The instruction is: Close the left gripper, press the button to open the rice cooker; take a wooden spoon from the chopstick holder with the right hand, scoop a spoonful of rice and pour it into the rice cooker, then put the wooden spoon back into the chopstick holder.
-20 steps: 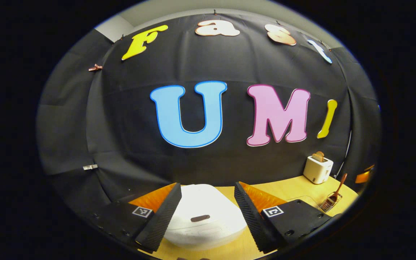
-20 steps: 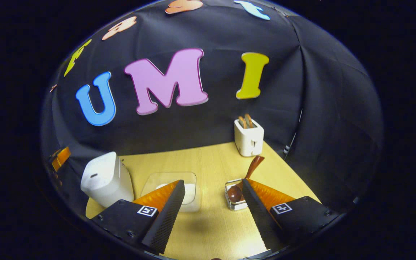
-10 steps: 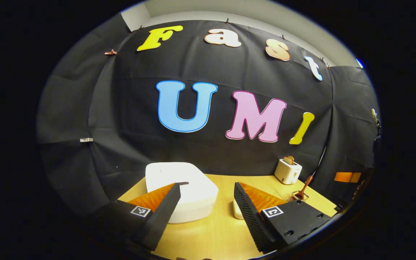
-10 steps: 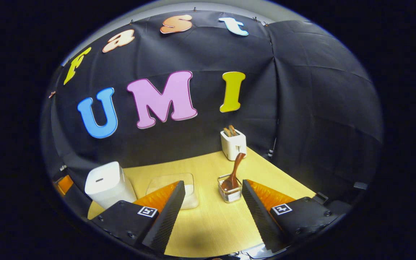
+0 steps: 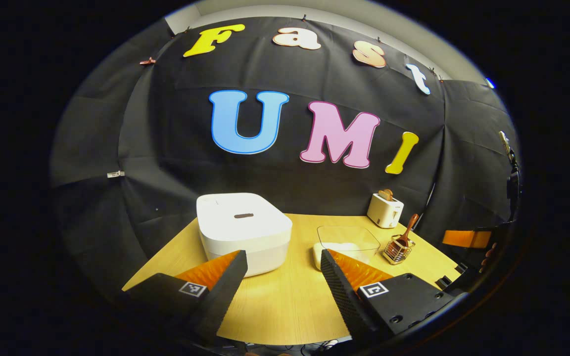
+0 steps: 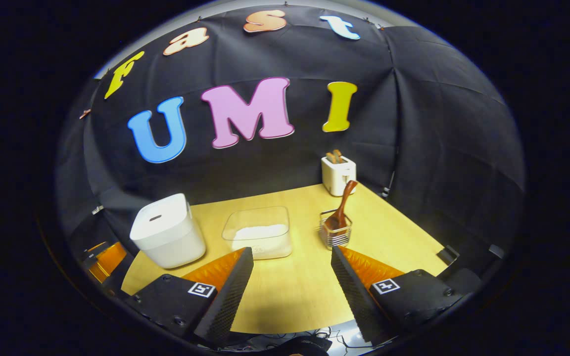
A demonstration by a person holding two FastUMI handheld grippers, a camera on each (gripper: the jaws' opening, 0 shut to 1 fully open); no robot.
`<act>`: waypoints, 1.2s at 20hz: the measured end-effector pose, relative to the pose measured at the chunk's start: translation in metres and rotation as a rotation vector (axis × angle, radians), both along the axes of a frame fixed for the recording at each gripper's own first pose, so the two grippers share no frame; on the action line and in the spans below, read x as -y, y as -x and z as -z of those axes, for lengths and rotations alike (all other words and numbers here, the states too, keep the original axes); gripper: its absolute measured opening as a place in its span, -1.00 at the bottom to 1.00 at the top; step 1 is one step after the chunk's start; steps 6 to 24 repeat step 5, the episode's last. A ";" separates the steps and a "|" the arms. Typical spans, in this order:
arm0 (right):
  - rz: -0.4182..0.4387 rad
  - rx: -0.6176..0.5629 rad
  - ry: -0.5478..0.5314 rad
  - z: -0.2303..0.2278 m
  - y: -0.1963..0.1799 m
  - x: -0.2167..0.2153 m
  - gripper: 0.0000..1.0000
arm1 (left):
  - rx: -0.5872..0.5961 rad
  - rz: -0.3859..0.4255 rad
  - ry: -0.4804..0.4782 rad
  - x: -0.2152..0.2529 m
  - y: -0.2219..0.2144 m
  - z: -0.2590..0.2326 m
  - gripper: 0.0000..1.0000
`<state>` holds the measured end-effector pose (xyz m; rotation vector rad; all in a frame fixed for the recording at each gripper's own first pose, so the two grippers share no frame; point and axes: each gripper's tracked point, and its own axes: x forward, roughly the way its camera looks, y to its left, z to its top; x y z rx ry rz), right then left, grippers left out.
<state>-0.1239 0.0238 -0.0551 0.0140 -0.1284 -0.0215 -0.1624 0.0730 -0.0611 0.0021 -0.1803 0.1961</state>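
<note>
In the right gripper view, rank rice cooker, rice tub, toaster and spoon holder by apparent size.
1. Rice cooker
2. Rice tub, close to the cooker
3. Toaster and spoon holder look alike; the toaster stands farther back.

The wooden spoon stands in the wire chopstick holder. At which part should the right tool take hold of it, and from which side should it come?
Probably the bare upper handle of the wooden spoon. It sticks up out of the chopstick holder and leans toward the toaster, while the bowl end sits down inside the wires. The right tool, open, could come from the front and above, fingers on either side of the handle, then lift along its lean.
</note>
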 end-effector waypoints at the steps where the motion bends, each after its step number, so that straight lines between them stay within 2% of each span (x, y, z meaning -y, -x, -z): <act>1: -0.015 -0.007 0.022 0.002 0.000 -0.007 0.97 | 0.004 0.001 -0.009 0.000 -0.001 -0.001 0.93; 5: -0.053 -0.013 0.045 0.003 0.004 -0.016 0.97 | 0.004 -0.007 -0.015 -0.001 -0.001 0.001 0.92; 24: -0.053 -0.013 0.045 0.003 0.004 -0.016 0.97 | 0.004 -0.007 -0.015 -0.001 -0.001 0.001 0.92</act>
